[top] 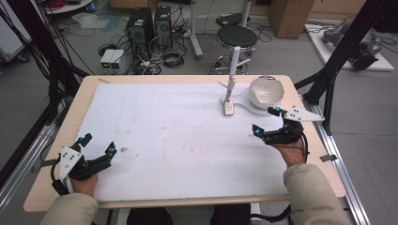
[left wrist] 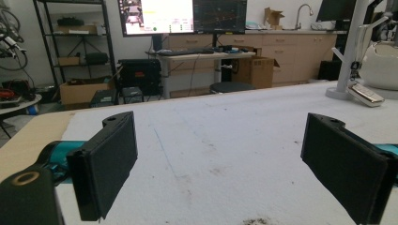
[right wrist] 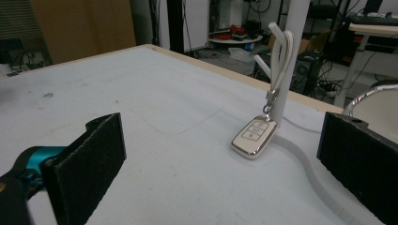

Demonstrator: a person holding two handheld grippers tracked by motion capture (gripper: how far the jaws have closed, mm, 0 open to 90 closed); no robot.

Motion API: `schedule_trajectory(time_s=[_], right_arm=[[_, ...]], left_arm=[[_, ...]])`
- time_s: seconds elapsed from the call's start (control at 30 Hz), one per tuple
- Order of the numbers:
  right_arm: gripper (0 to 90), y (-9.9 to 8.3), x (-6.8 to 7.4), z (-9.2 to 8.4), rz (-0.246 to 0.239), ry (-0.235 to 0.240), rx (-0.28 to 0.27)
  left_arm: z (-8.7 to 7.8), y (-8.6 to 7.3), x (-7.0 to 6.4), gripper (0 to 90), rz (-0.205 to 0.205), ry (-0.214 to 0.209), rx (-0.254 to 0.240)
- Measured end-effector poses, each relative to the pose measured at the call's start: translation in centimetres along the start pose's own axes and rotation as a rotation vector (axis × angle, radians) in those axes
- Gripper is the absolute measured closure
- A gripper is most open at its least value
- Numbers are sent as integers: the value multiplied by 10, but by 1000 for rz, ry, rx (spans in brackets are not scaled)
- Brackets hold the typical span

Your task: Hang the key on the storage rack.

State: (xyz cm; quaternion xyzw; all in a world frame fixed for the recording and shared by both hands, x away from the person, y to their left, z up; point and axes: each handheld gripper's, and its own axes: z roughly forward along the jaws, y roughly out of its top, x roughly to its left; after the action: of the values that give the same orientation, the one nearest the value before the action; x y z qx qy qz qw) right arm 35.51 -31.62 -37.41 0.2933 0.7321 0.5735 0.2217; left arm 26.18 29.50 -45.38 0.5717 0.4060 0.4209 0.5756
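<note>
The left claw rests released at the near left corner of the desk, its jaws spread wide over the bare white mat with nothing between them, well apart from the work. Toward the far right, a key fob hangs by its ring from a peg of the white stand, its lower end touching the mat just beside the stand's flat base; a white bowl sits on that base. The right claw is released too, jaws wide and empty, near the fob but clear of it. Judging from this, the hanging looks done and nothing remains in either claw.
</note>
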Motion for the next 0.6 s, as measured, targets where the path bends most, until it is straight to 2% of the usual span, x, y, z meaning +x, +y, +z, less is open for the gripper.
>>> schedule_trajectory(time_s=[0.07, 0.1, 0.13, 0.2, 0.27, 0.37, 0.5, 0.6], right_arm=[[6, -11, 1, -3, 4, -10, -13], [6, -11, 1, -3, 4, -10, -13], [6, -25, 2, -7, 27, -3, -33], [6, -29, 3, -8, 21, -11, -43], [6, -44, 6, -12, 23, -19, -75], [6, -54, 8, -14, 34, -27, -87], [6, -72, 9, -16, 36, -34, -121], [6, -81, 12, -13, 28, -39, -107]], left_arm=[[0, 0, 0, 114, -1, 0, -2], [0, 0, 0, 114, 0, 1, 0], [0, 0, 0, 114, 2, 1, 2], [0, 0, 0, 115, 3, 2, 3], [0, 0, 0, 115, 5, 0, 5], [0, 0, 0, 114, -3, 1, -5], [-1, 0, -1, 114, 10, 3, -9], [-1, 0, -1, 115, 9, 3, -11]])
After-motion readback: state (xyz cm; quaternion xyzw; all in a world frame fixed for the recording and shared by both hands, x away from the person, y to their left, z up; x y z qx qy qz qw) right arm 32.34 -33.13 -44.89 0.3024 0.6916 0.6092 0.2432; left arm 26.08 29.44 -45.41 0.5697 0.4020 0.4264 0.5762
